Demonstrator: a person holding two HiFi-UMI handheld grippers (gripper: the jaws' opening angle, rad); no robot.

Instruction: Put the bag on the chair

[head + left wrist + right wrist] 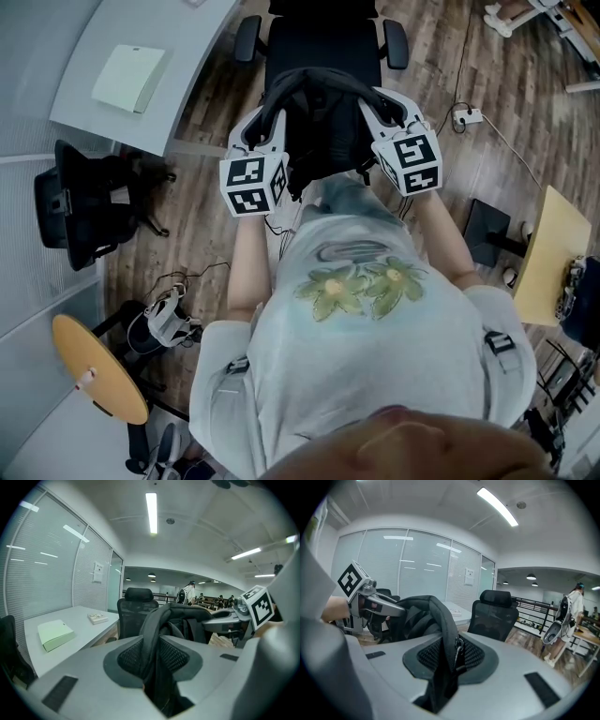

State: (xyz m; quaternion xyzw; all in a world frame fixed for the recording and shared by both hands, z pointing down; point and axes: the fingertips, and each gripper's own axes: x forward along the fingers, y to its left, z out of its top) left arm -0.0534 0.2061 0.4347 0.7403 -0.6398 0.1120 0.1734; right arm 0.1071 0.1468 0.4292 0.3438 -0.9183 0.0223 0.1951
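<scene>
A black backpack [323, 131] hangs between my two grippers, just in front of the black office chair [323, 42]. My left gripper [265, 120] is shut on one shoulder strap [151, 639], which runs up between its pads. My right gripper [384, 108] is shut on the other strap [443, 644], beside a small metal ring. In the left gripper view the chair [136, 606] stands straight ahead behind the bag [187, 620]. The right gripper view has the chair [494, 613] to the right of the bag [412, 616].
A white desk [141, 66] with a pale green pad [128, 78] stands at the left. A second black chair [89, 202] sits below it. A power strip [466, 117] and cable lie on the wood floor at the right, near a yellow table [548, 253].
</scene>
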